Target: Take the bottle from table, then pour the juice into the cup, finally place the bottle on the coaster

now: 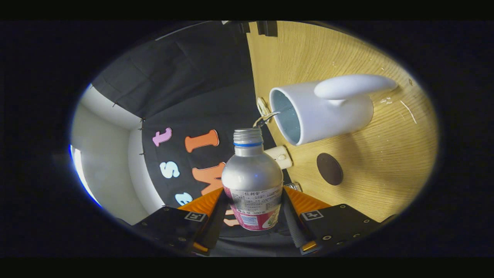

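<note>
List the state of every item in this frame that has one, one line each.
bottle: uncapped, tipped toward the cup, liquid streaming from its mouth, held between the fingers.
cup: standing on the table, open mouth facing the bottle, taking the stream.
coaster: flat on the table, bare, beside the cup.
gripper: shut on the bottle, a finger on each side.
table: carries cup and coaster.

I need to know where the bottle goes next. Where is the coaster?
In the gripper view, the coaster lies on the wooden table, just past the white cup, beyond the bottle held between the gripper fingers.
</note>
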`<state>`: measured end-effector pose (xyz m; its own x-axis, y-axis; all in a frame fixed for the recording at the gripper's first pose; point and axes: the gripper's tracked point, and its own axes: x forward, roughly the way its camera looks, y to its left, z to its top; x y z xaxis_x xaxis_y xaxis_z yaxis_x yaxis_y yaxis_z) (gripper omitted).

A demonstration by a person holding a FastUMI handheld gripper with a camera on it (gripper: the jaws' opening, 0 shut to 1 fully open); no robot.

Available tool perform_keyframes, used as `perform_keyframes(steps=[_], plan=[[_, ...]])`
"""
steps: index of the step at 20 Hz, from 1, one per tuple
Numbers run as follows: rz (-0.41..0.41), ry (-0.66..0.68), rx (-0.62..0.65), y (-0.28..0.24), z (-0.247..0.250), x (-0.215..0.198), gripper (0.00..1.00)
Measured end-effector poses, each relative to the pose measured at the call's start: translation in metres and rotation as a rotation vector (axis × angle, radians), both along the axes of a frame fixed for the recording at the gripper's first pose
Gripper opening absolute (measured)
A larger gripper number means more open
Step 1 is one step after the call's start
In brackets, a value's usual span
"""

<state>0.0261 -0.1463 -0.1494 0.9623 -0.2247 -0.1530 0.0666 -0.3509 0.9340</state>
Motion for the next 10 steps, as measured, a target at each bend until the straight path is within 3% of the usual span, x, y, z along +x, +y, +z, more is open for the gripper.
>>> perform_keyframes(steps=[10], plan=[[-0.006,-0.012,0.047,-0.0011,0.0016,0.0009,0.74]])
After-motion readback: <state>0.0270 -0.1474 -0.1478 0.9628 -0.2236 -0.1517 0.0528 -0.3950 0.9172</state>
